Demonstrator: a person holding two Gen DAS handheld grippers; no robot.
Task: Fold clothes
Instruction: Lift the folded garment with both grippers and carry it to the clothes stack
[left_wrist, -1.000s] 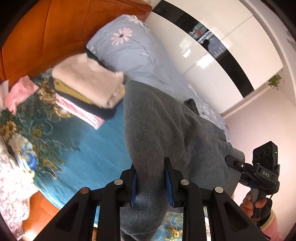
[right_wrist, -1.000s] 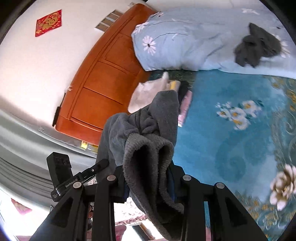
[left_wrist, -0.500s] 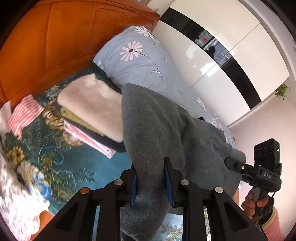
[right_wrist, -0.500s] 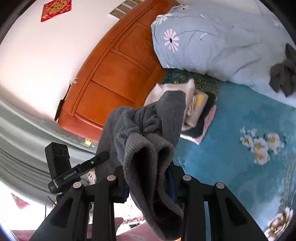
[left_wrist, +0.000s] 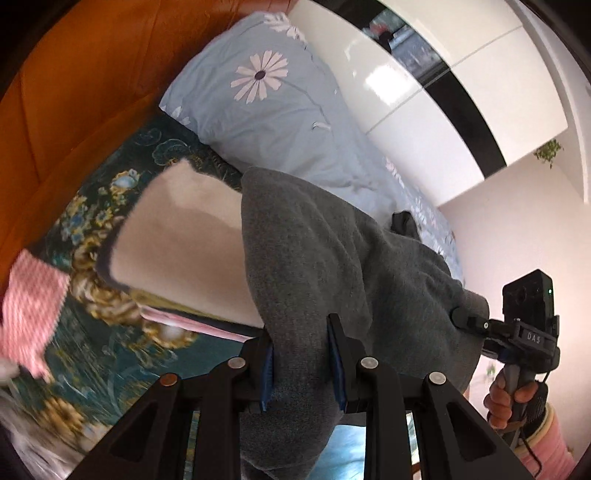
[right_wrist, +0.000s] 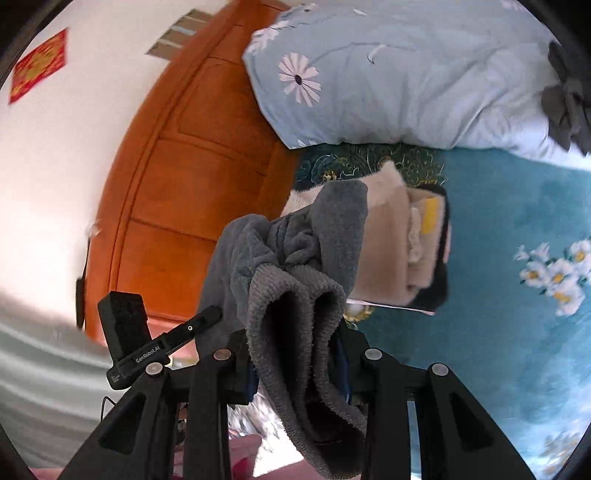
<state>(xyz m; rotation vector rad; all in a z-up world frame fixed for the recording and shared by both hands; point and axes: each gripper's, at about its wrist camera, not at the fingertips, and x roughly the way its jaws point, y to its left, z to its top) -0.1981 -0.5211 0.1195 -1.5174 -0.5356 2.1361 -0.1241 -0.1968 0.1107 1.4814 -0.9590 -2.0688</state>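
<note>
Left gripper (left_wrist: 301, 360): jaws nearly closed, clamped on a fold of the grey garment (left_wrist: 332, 266). The blue pads (left_wrist: 266, 373) press the cloth from both sides. Right gripper (right_wrist: 295, 365): jaws likewise narrow, clamped on a bunched, looped edge of the same grey garment (right_wrist: 295, 266), which spills over and down in front of the fingers.

The garment hangs in the air between the two grippers, above the bed. In the left wrist view it shows as a broad, smooth, knit sheet running from the left jaws across to the right gripper (left_wrist: 480, 325), which the person's hand (left_wrist: 511, 400) holds by its handle. In the right wrist view it is crumpled, with a thick terry-like inner face and two rolled folds at the jaws; the left gripper (right_wrist: 207, 317) meets the cloth on the left side.

Just beyond the garment sits a stack of folded clothes (left_wrist: 184, 236), beige piece on top, yellow, dark and pink layers under it, resting on the teal floral bedspread (right_wrist: 498, 221). Open bedspread lies to the right of the stack in the right wrist view. The pale blue pillow (right_wrist: 406, 74) borders the stack on the far side, the wooden headboard (right_wrist: 192, 177) on the left. A pink checked cloth (left_wrist: 29, 310) lies near the bed edge. A dark grey item (right_wrist: 569, 103) rests on the pillow area.
</note>
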